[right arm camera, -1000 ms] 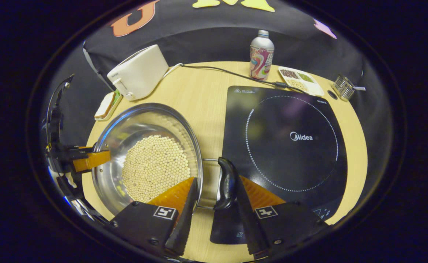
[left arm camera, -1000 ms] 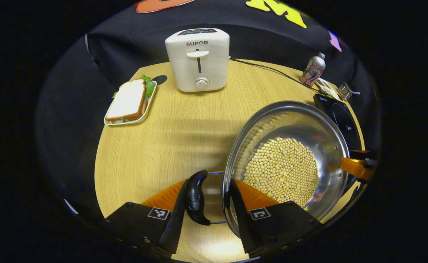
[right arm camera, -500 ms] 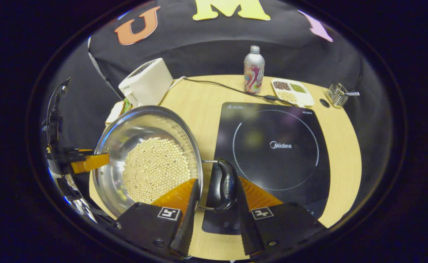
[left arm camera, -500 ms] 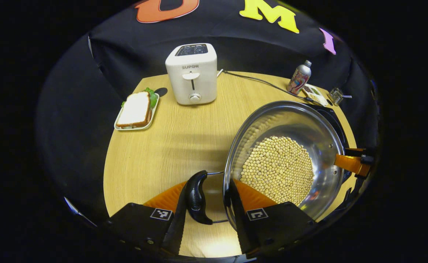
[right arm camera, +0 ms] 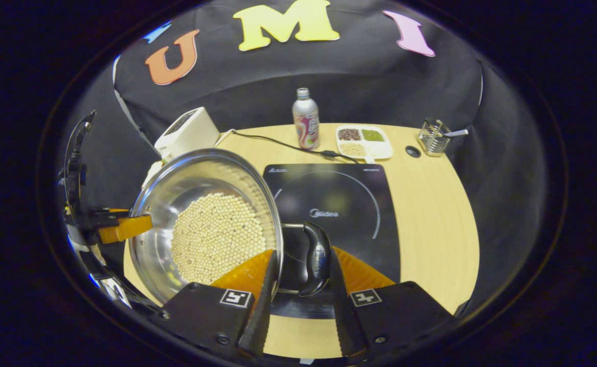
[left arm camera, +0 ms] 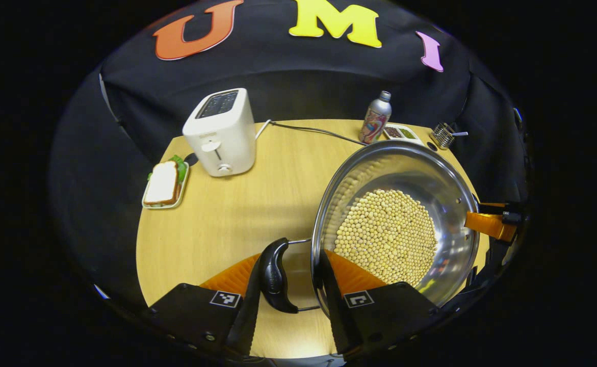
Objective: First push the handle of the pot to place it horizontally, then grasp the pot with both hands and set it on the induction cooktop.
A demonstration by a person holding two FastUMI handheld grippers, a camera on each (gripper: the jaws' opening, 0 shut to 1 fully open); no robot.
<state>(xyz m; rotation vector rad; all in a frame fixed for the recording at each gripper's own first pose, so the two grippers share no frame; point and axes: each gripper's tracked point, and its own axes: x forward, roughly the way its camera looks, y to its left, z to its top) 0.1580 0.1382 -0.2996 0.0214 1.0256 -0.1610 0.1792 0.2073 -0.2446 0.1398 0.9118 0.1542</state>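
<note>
A steel pot (left arm camera: 395, 224) filled with pale beans hangs tilted above the wooden table (left arm camera: 216, 224). My left gripper (left arm camera: 288, 288) is shut across the pot's black side handle (left arm camera: 275, 275) and the rim. My right gripper (right arm camera: 301, 280) is shut the same way on the opposite black handle (right arm camera: 318, 257), with the pot (right arm camera: 206, 224) to its left. The black induction cooktop (right arm camera: 349, 204) lies flat on the table; the pot's right edge and that handle hang over its left part. Across the pot, each view shows the other gripper's finger (left arm camera: 489, 224) (right arm camera: 122, 228) at the far rim.
A white toaster (left arm camera: 222, 132) and a sandwich on a small tray (left arm camera: 164, 183) stand at the table's left. A drink bottle (right arm camera: 305, 120), a divided dish of grains (right arm camera: 363, 141), a wire holder (right arm camera: 433, 136) and a black cable (right arm camera: 278, 144) lie behind the cooktop.
Both grippers have risen with the pot held between them. The pot has moved right, from beside the cooktop to over its left part. The table looks farther off.
</note>
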